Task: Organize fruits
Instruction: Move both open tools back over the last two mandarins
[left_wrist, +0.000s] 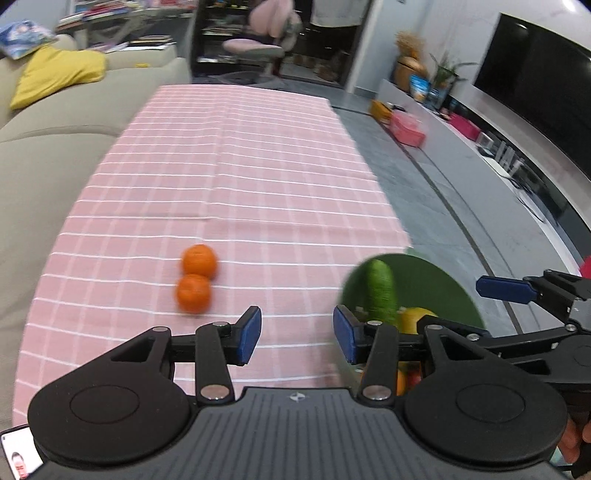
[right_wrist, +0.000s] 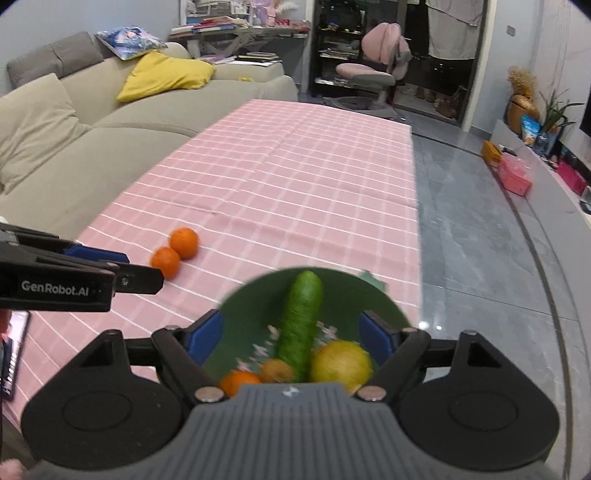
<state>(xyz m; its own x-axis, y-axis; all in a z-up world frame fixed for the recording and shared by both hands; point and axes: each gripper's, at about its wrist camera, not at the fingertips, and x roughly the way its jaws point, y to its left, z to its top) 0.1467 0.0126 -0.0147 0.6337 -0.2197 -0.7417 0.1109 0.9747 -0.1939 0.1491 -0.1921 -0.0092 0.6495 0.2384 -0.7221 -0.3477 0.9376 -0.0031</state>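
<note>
Two oranges (left_wrist: 195, 275) lie touching on the pink checked tablecloth (left_wrist: 240, 166); they also show in the right wrist view (right_wrist: 175, 251). A green plate (right_wrist: 251, 295) at the table's right edge holds a cucumber (right_wrist: 301, 317), a yellow fruit (right_wrist: 341, 363), an orange (right_wrist: 238, 380) and a brownish fruit (right_wrist: 277, 369). My left gripper (left_wrist: 297, 334) is open and empty, just in front of the two oranges. My right gripper (right_wrist: 291, 332) is open and empty over the plate, its blue pads either side of the cucumber. The plate (left_wrist: 428, 284) shows at right in the left wrist view.
A beige sofa (right_wrist: 74, 147) with a yellow cushion runs along the table's left side. Grey floor (right_wrist: 480, 240) lies to the right, with a TV bench and pink boxes (right_wrist: 515, 175) beyond. A pink chair (right_wrist: 376, 66) stands past the far end. A phone (right_wrist: 14, 350) lies at near left.
</note>
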